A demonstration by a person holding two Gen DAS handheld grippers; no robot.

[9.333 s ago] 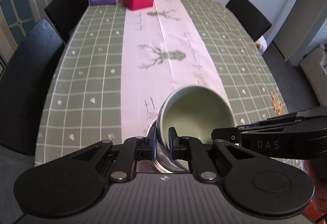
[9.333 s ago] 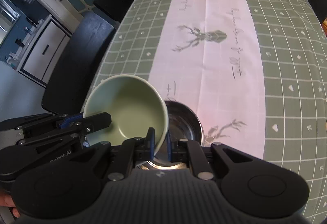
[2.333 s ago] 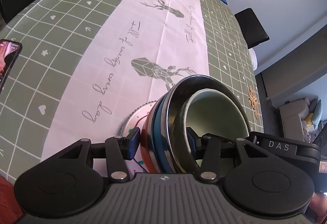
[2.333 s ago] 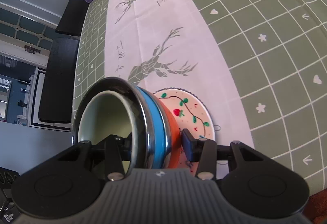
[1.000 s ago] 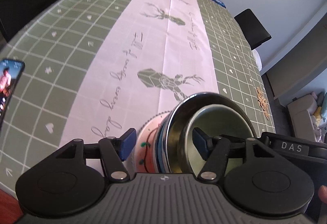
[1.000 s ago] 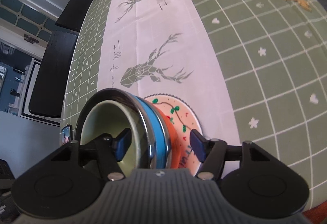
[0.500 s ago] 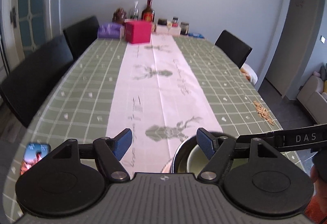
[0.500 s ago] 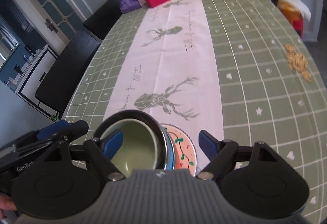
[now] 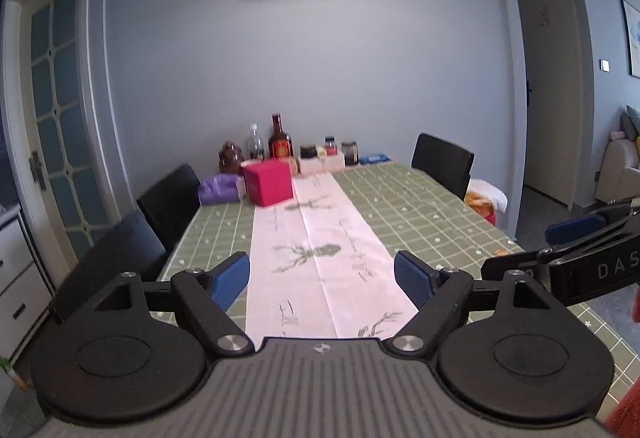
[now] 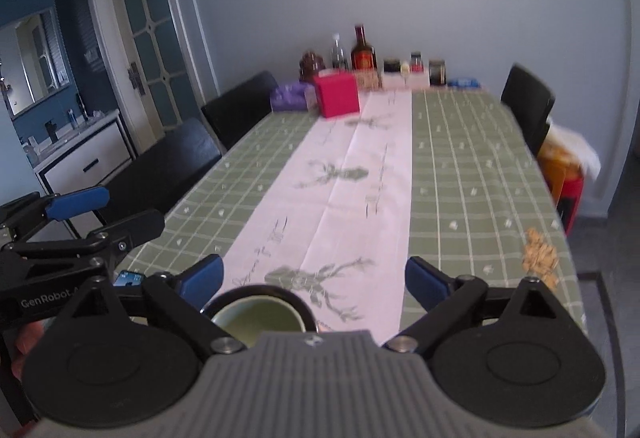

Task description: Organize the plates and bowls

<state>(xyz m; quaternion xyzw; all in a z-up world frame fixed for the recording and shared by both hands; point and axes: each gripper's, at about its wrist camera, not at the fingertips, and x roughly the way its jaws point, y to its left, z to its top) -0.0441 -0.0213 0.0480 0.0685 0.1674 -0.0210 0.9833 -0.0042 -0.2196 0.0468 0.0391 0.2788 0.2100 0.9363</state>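
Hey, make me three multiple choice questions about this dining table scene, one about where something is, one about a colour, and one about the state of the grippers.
1. Where does the square pink box stand?
A. at the far end of the table, on the pale runner
B. on a black chair
C. beside the nested bowls

2. What colour is the inside of the innermost bowl in the nested stack?
A. red
B. pale green
C. black

3. How do the left hand-held gripper and the right hand-held gripper stand?
A. both shut on the stack
B. one open, one shut
C. both open, holding nothing

Answers: 1 A, the box sits far off on the runner near the bottles. 2 B, the right wrist view shows a green interior. 3 C, blue pads are spread wide with only tablecloth between.
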